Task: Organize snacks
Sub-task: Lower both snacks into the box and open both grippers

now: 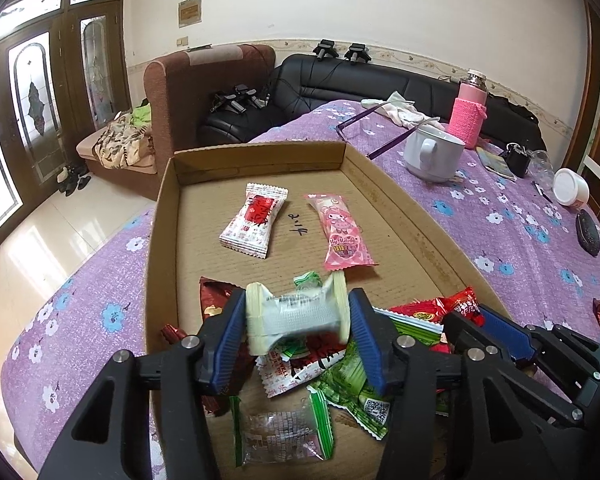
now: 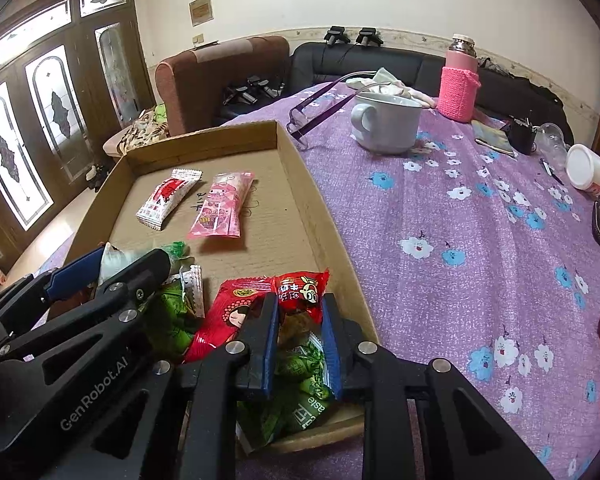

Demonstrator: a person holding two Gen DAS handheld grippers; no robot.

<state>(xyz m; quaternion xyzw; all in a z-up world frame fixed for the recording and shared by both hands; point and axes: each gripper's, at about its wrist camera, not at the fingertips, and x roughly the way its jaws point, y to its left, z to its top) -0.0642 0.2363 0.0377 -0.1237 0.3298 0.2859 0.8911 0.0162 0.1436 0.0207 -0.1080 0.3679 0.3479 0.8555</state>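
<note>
Snacks are gathered in the cardboard tray (image 1: 162, 216), most of them heaped at its near end. At the left of that heap, a pale wrapped snack (image 1: 296, 312) is pinched across its long axis by the left gripper (image 1: 298, 336) and held above the pile. To the right, a small red packet (image 2: 300, 290) is clamped by the right gripper (image 2: 300, 340). Farther up the tray, a white-and-red packet (image 1: 254, 220) and a pink packet (image 1: 342, 236) lie side by side; the left gripper is judged nearer to them.
</note>
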